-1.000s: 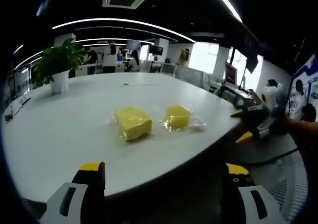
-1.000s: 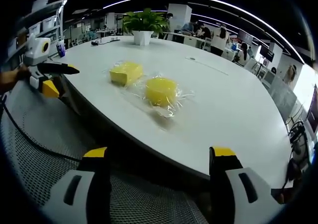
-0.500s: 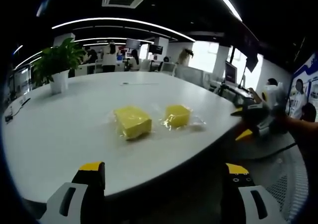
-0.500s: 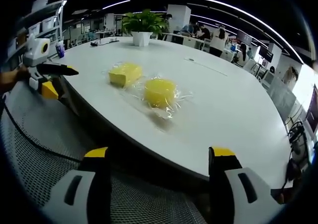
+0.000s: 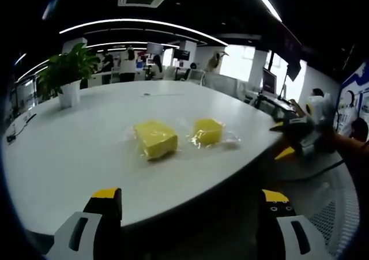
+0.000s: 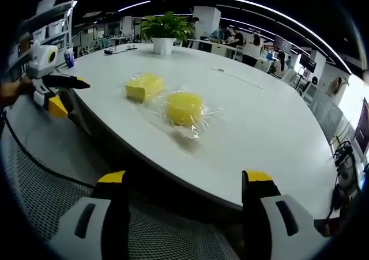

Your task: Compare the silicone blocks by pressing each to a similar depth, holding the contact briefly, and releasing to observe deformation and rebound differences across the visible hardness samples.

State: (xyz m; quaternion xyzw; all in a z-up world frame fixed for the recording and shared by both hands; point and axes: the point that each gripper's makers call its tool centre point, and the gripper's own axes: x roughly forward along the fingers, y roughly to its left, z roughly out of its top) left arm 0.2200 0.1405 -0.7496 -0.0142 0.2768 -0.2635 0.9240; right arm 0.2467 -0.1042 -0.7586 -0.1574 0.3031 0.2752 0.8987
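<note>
Two yellow silicone blocks, each in clear wrap, lie side by side near the tabletop (image 5: 69, 156) edge: larger block (image 5: 155, 139), smaller block (image 5: 207, 131). My left hand-held gripper (image 5: 187, 205) and right hand-held gripper (image 6: 183, 186) hover off the edge, jaws spread, empty, squared up for pressing. No contact yet.

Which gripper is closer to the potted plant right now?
Left, as far as I can judge. The left gripper sits off the table edge on the potted plant's side; the right gripper is off the edge past both blocks.
</note>
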